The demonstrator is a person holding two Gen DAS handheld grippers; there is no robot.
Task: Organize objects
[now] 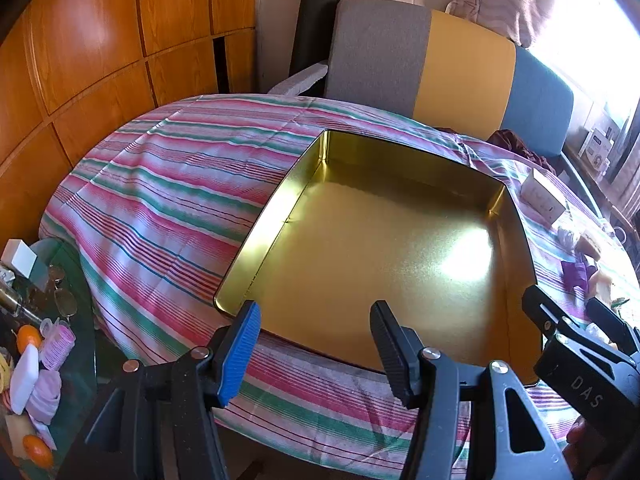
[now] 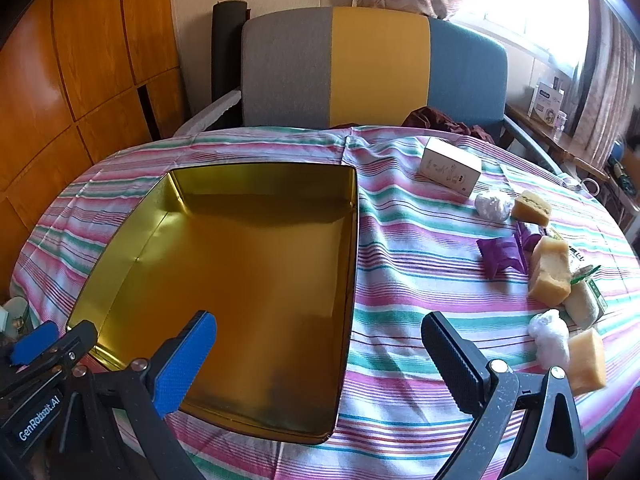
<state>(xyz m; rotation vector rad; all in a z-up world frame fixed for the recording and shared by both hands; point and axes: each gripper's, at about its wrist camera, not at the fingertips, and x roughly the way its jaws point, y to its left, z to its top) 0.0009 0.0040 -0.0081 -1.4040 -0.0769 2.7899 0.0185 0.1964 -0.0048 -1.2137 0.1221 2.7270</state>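
Observation:
An empty gold metal tin (image 1: 492,360) (image 2: 352,264) lies on the striped tablecloth. My left gripper (image 1: 316,316) is open and empty over the tin's near edge. My right gripper (image 2: 320,332) is open and empty over the tin's near right corner; it also shows in the left wrist view (image 1: 568,306). To the tin's right lie a white box (image 2: 450,168), a purple packet (image 2: 502,256), tan soap-like blocks (image 2: 550,270) (image 2: 532,208) (image 2: 586,360), and white wrapped lumps (image 2: 492,204) (image 2: 550,338).
A grey, yellow and blue chair back (image 2: 376,68) stands behind the table. A wooden panel wall (image 1: 100,60) is at left. A glass side table (image 1: 44,340) at lower left holds oranges, pads and glasses. A dark red cloth (image 2: 436,118) lies at the far edge.

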